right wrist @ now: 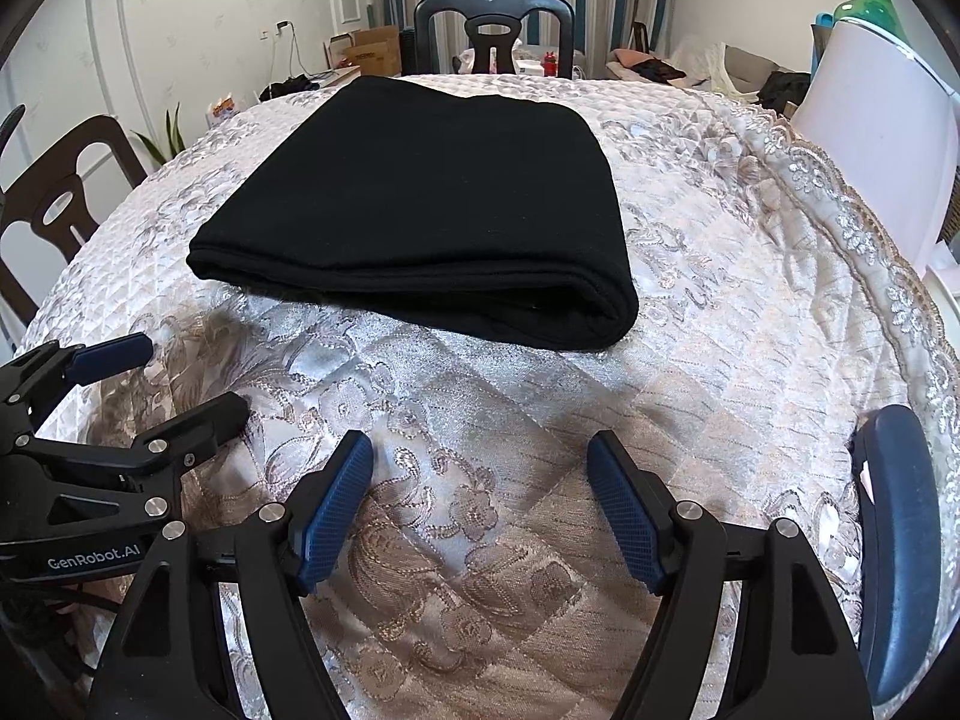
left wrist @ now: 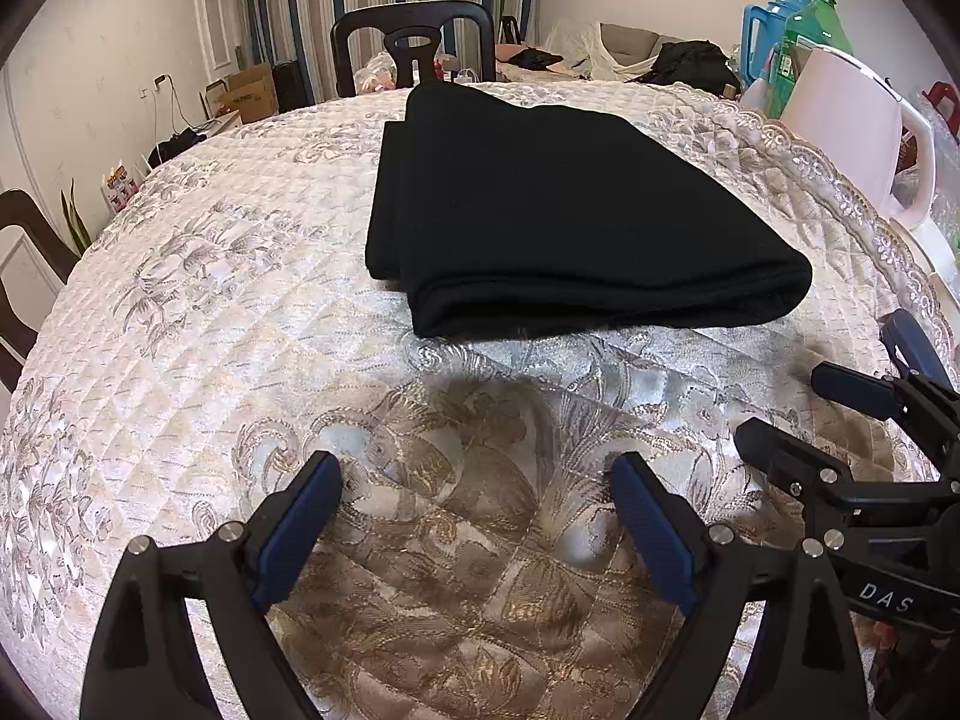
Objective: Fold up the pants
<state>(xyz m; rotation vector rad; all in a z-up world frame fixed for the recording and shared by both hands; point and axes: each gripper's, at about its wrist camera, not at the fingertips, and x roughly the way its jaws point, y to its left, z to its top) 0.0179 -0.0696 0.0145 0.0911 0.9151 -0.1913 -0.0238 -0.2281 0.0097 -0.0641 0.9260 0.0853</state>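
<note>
Quilted tablecloth (left wrist: 180, 360), folded black pants (left wrist: 558, 210), left claw (left wrist: 477, 480) and right claw (right wrist: 480, 462) spread, holding nothing

Black pants (left wrist: 558, 204) on cream quilted tablecloth (left wrist: 198, 324) with grey-gold floral brocade; blue-padded black grippers; seemingly pale-pink kettle (left wrist: 852, 132).

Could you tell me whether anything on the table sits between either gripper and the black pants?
Nothing visible does. Only bare tablecloth lies between the open left gripper and the folded black pants, and likewise ahead of the open right gripper. The white kettle stands off to the right.
</note>
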